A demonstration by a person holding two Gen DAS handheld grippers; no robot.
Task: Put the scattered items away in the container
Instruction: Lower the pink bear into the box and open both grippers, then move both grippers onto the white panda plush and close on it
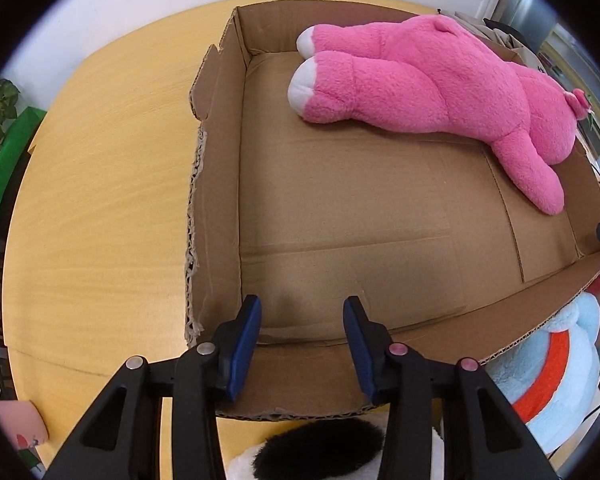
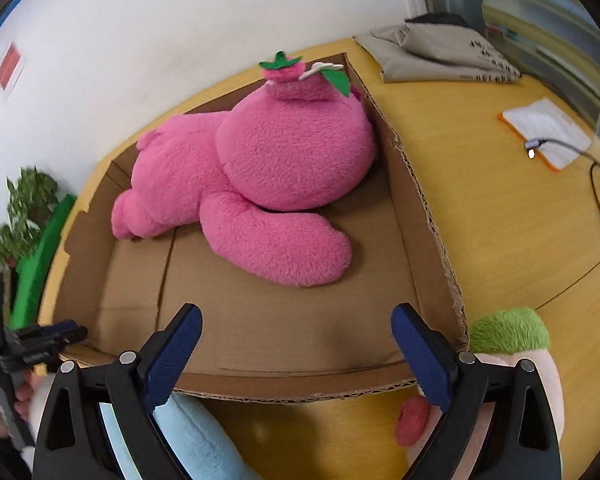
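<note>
With the pink plush (image 2: 256,184) already lying in the box (image 1: 216,208) and both the left gripper (image 1: 302,344) and right gripper (image 2: 296,356) gaping empty over its near wall, a careless descent toward the toys outside risks snagging that torn cardboard edge.

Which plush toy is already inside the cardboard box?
The pink plush, lying across the box floor. The light-blue plush and the green-haired one sit outside the near wall.

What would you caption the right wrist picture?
Open right gripper hovers at the near edge of a cardboard box holding a pink plush toy.
</note>
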